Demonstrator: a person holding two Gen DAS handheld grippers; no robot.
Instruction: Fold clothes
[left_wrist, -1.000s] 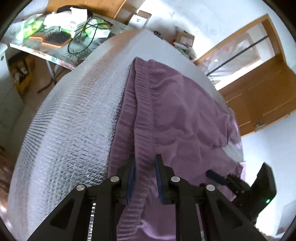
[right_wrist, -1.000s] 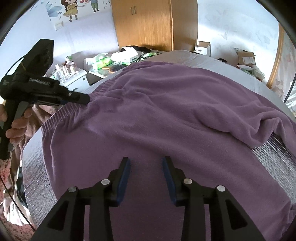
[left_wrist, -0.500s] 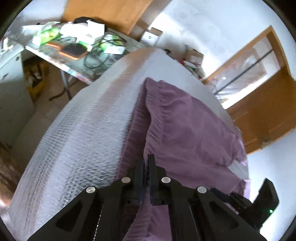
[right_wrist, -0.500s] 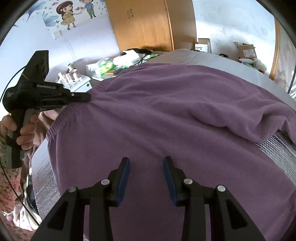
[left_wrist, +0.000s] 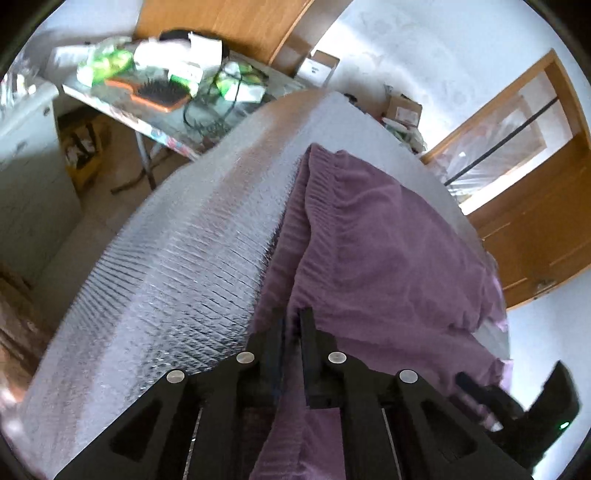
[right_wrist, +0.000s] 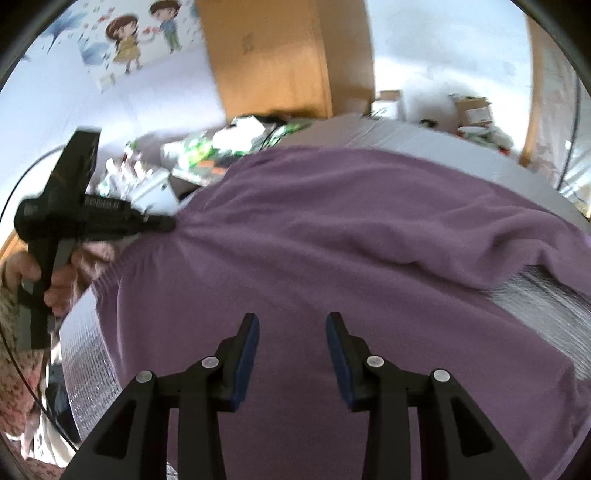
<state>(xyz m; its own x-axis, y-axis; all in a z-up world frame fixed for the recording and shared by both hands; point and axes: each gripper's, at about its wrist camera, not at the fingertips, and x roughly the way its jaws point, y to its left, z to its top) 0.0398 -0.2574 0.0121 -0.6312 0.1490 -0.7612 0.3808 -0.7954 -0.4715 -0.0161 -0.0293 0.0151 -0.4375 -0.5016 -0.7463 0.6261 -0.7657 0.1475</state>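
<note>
Since a second ago left gripper (left_wrist: 291, 328) has clamped the ribbed hem of the purple sweater (left_wrist: 369, 251), lifting it off the silver-padded tabletop (left_wrist: 177, 266), right-wrist view, slightly blurred, right gripper (right_wrist: 291, 332) fingers spread, seemingly hovering over the sweater.

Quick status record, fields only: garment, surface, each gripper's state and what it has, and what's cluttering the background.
garment: purple garment, spread out, ribbed hem on the side nearer the cluttered side table
surface: silver quilted cover, bare beside the hem
left gripper: shut on the ribbed hem, pinching a raised fold of it
right gripper: open, above the cloth, nothing between its fingers
person's hand: wrapped round the left gripper's handle
background: cluttered side table, wooden wardrobe
</note>
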